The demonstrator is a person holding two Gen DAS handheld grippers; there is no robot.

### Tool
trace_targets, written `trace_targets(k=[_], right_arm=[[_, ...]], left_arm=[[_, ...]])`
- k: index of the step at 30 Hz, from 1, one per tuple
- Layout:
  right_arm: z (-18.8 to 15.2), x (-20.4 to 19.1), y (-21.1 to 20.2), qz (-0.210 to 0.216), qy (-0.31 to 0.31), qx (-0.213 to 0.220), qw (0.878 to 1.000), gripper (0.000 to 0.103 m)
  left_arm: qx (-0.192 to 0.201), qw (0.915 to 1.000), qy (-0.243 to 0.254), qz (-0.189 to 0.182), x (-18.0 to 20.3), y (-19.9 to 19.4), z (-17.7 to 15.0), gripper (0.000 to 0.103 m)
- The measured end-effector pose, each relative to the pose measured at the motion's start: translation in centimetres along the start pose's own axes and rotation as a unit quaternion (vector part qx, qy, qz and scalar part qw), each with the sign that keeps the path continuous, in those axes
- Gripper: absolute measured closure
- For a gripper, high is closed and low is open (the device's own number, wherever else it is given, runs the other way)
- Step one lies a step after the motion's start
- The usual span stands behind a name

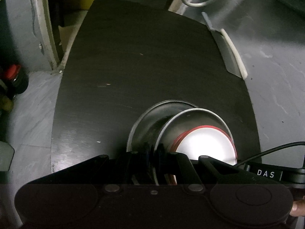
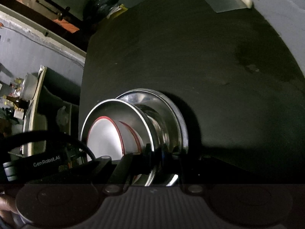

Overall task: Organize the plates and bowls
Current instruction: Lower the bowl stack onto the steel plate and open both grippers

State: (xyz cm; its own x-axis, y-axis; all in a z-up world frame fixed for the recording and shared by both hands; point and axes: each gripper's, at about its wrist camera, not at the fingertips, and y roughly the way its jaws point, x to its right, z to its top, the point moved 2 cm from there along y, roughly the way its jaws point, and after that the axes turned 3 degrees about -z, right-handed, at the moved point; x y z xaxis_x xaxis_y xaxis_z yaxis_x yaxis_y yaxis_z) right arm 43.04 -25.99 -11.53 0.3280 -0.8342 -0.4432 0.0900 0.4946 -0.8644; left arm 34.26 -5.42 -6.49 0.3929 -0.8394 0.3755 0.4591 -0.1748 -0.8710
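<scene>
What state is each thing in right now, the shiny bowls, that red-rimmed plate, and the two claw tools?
Near steel bowl: tipped on edge, rim gripped by both grippers.
Far steel bowl: behind the first, on edge too.
Red-rimmed white plate: inside the near bowl.
Left gripper: shut on the rim.
Right gripper: shut on the rim.

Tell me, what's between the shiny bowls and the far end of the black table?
Nothing. Only bare black tabletop stretches beyond the shiny bowls. Both wrist views show it.

both wrist views sit close above the black table (image 1: 152,66), facing across it, sharing the steel bowls (image 2: 133,126).
</scene>
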Motion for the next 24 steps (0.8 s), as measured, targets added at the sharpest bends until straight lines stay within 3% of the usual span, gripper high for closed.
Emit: trace_targets(k=[8, 24], right_arm=[[0.42, 0.33, 0.45, -0.004, -0.011, -0.014, 1.0, 0.091], [-0.32, 0.9, 0.37, 0.002, -0.001, -0.004, 1.0, 0.09]], left_arm=[[-0.002, 0.9998, -0.019, 0.003, -0.93, 0.79, 0.32, 0.095], [-0.002, 0.9998, -0.019, 0.003, -0.98, 0.77, 0.33, 0.095]])
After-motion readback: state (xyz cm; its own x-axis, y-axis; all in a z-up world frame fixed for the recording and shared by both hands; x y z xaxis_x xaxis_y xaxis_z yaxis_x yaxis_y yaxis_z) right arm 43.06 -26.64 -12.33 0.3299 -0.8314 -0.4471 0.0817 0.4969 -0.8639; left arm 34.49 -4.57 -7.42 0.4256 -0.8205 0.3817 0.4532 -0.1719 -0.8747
